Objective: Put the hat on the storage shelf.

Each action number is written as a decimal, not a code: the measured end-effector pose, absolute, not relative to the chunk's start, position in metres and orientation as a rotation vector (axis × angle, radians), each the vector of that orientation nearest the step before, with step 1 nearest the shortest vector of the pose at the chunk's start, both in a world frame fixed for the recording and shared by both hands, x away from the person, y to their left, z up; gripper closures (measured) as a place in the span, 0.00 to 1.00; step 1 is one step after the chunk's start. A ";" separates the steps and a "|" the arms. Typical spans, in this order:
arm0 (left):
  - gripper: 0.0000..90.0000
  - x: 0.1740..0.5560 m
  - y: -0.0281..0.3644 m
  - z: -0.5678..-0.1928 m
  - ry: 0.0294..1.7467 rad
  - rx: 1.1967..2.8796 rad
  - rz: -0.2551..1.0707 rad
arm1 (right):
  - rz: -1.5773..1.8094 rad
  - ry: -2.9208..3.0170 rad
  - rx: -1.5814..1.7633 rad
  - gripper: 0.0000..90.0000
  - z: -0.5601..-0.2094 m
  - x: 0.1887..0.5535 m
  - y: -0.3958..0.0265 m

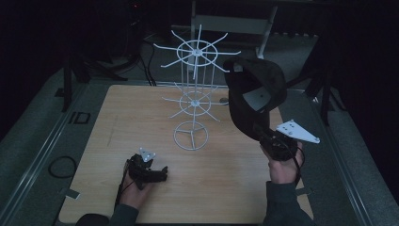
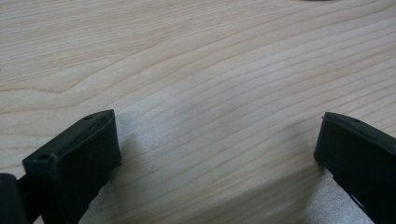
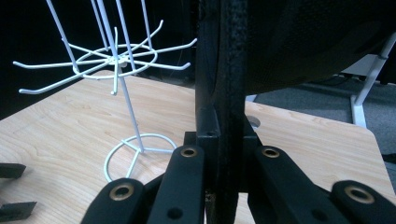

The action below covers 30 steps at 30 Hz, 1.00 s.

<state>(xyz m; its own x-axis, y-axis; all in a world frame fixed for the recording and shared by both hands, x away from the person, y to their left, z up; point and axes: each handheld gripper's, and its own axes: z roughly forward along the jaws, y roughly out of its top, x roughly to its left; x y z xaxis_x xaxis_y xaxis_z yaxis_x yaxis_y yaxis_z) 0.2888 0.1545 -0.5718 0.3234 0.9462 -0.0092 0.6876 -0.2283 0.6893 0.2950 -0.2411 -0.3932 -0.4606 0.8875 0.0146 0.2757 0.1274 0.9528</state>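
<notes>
The right tongs [image 1: 263,133] are clamped on the brim of a dark, soft fabric cap [image 1: 254,92], lifted clear of the pale wood-grain bench [image 1: 141,117] and held just right of the white wire two-tier hook stand [image 1: 194,94]. The left tongs [image 1: 160,174] rest low on the bench near its front edge, jaws apart and empty. By the look of it, the cap is picked up but not yet hung; no hook carries anything.
</notes>
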 end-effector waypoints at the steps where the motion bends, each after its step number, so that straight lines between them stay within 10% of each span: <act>1: 0.00 0.289 0.154 -0.572 1.434 1.998 0.563 | 1.345 1.824 1.120 0.96 -0.393 0.295 -0.241; 30: 0.00 0.289 0.154 -0.572 1.435 1.998 0.561 | 1.306 1.765 1.097 0.96 -0.385 0.292 -0.242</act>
<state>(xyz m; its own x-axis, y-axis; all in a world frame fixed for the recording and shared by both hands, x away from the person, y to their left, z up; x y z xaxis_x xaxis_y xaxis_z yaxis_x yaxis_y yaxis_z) 0.2892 0.1540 -0.5717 0.3230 0.9463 -0.0101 0.6884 -0.2276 0.6887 0.2916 -0.2418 -0.3849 -0.4189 0.9074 -0.0342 0.2324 0.1435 0.9620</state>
